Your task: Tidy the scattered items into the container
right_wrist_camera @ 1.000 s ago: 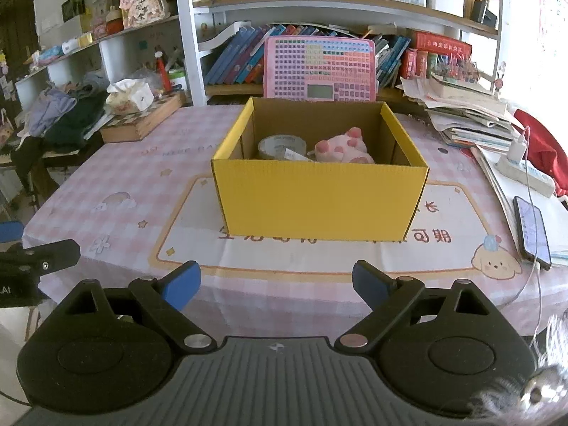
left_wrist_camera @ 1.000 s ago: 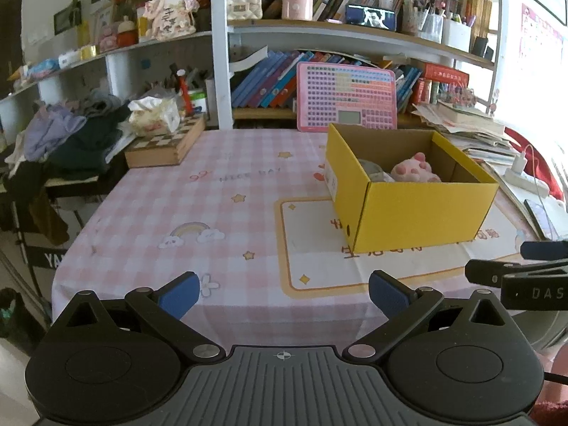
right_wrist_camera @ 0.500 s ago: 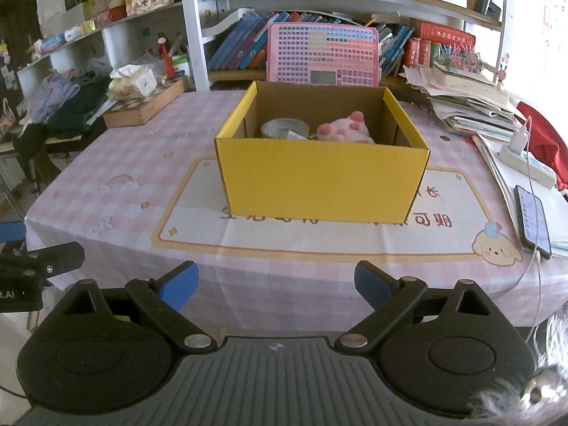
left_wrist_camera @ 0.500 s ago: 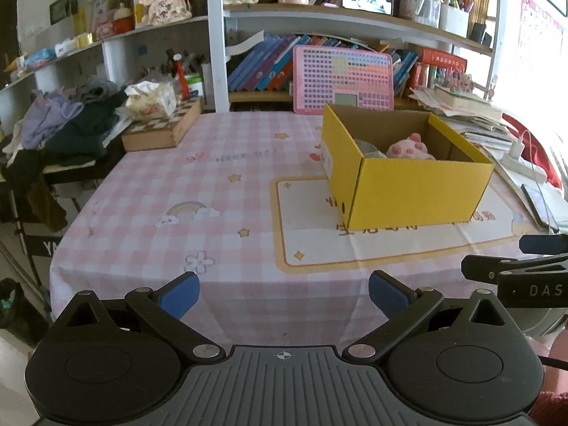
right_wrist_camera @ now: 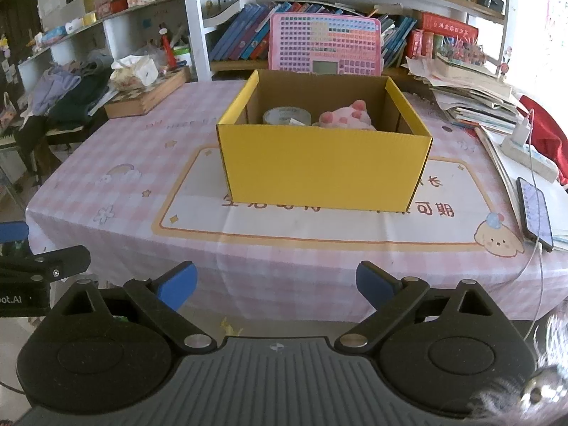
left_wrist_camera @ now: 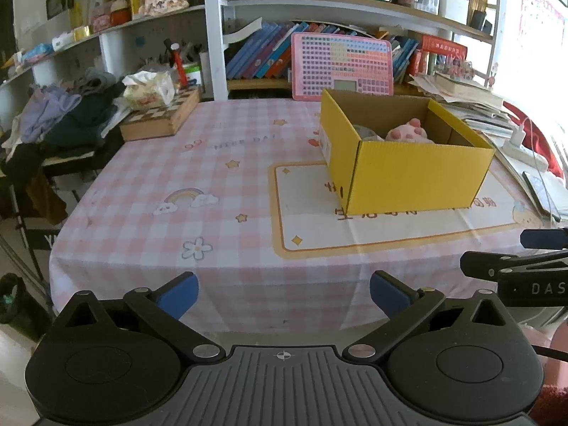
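- Blue pads tip both grippers; the right gripper (right_wrist_camera: 277,285) has its jaws spread wide with nothing between them, having just been opening a little further, and it hangs over the near edge of the table.
- The left gripper (left_wrist_camera: 284,293) is likewise spread and empty, held off the same near edge, with its side showing at the left border of the right wrist view.
- Beyond the fingers lies a pink checked tablecloth (right_wrist_camera: 117,149) with a cream printed panel (right_wrist_camera: 319,223) at its middle.
- On that panel stands the yellow cardboard box (right_wrist_camera: 323,170), open at the top.
- Inside the box sit a roll of clear tape (right_wrist_camera: 285,116) on the left and a pink plush paw (right_wrist_camera: 346,117) just beside it on the right.
- A phone (right_wrist_camera: 534,209) lies at the right edge of the table, near a stack of papers (right_wrist_camera: 472,99).
- A pink keyboard toy (right_wrist_camera: 325,44) leans upright behind the box against the bookshelf (left_wrist_camera: 269,53).
- At the far left corner, a tissue pack (left_wrist_camera: 149,87) rests on a wooden chessboard case (left_wrist_camera: 159,117).
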`<state>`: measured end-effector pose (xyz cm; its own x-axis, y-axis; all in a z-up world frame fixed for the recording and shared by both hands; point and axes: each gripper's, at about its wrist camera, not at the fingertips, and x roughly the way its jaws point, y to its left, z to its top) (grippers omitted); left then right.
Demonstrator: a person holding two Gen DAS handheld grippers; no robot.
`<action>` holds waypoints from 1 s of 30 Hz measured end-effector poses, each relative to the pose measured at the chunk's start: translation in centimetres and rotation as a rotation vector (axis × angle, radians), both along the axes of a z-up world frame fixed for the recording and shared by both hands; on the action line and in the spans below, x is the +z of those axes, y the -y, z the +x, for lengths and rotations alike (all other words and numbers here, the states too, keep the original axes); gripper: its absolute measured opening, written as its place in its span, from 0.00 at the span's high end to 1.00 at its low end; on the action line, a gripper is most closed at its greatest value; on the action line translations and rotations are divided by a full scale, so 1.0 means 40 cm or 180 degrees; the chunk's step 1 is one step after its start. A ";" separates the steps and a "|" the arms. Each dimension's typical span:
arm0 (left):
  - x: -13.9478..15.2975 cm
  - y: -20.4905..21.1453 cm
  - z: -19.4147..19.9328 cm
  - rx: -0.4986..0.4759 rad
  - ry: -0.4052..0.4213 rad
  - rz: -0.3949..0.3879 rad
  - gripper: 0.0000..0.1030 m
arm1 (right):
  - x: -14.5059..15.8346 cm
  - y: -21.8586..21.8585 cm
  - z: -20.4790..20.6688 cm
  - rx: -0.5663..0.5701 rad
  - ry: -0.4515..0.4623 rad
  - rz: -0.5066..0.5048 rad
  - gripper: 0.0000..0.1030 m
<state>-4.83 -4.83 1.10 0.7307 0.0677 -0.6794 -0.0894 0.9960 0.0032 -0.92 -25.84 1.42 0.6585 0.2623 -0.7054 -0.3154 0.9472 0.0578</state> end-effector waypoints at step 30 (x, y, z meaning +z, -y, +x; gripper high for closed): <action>0.003 -0.007 -0.010 -0.0015 0.0005 -0.0012 0.00 | 0.003 -0.018 -0.008 0.0057 0.0010 -0.0006 0.05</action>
<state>-5.21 -4.55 1.21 0.7320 0.0617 -0.6785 -0.0846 0.9964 -0.0006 -1.23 -25.11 1.52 0.6558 0.2728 -0.7039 -0.3326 0.9415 0.0550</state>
